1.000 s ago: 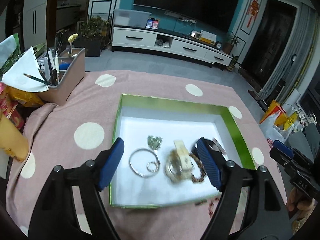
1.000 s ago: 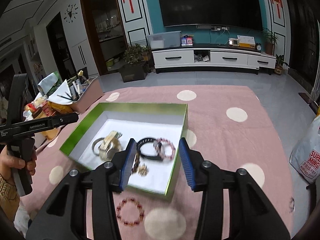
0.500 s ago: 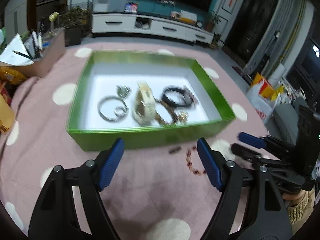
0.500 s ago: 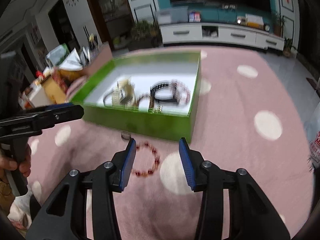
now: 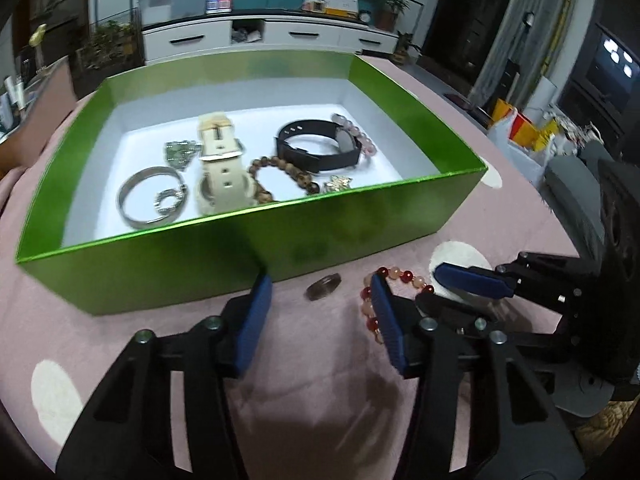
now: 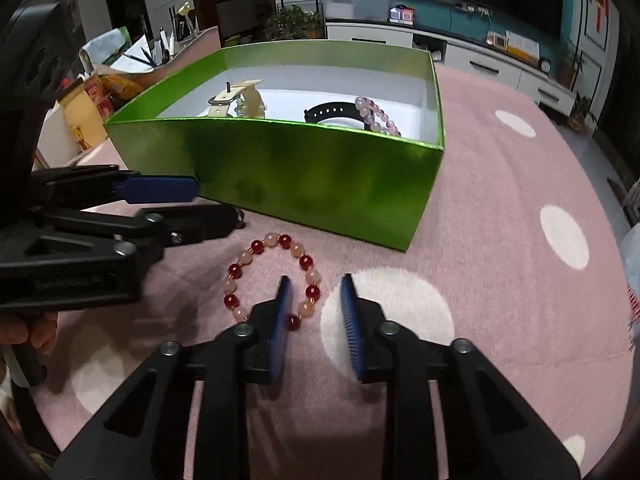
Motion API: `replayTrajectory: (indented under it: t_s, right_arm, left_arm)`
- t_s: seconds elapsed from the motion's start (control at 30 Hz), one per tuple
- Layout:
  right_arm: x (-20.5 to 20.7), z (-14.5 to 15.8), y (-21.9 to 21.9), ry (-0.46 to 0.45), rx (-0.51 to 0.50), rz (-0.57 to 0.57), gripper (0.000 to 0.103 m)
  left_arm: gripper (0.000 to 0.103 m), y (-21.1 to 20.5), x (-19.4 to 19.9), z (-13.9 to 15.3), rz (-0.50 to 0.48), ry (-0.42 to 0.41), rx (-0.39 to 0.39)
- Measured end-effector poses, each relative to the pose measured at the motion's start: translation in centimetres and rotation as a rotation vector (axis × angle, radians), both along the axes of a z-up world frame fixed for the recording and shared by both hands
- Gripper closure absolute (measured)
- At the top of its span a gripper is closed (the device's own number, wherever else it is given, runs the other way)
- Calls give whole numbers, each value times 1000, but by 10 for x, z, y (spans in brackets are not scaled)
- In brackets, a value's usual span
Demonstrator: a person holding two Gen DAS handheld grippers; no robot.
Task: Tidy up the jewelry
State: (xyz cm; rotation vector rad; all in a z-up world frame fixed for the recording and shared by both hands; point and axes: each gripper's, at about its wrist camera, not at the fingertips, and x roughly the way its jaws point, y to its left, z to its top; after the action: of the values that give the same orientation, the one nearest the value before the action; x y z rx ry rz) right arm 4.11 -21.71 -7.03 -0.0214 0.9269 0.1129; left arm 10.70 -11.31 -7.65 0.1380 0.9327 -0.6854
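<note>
A green box with a white floor holds several pieces: a silver bangle, a cream watch, a brown bead bracelet, a black band and a pink bead bracelet. On the cloth in front of it lie a small dark ring and a red-and-pink bead bracelet. My left gripper is open, low over the cloth, with the ring just ahead between its fingers. My right gripper is open, its fingers straddling the bracelet's right side.
The table is covered by a pink cloth with white dots. A desk organiser with pens and papers and snack packs stand at the left beyond the box. The left gripper shows in the right wrist view, close to the bracelet.
Both grippers have dropped from above the box to the cloth in front of it. The right one has closed in on the red bead bracelet, the left one on the ring.
</note>
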Motion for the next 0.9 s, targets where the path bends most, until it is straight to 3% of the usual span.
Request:
replayTrajectory:
  t_s: [0.17, 0.27, 0.57, 0.9]
  right_arm:
    - [4, -2, -2, -7, -25, 14, 94]
    - [4, -2, -5, -7, -15, 6, 96]
    - [-9, 8, -17, -29, 8, -35, 96]
    - [-34, 42, -30, -110, 0, -66, 96]
  left_arm:
    - [65, -13, 3, -11, -46, 5, 13]
    - [83, -15, 7, -12, -55, 26, -7]
    - [84, -21, -3, -11, -61, 15, -2]
    - [84, 9, -20, 19, -26, -4, -66]
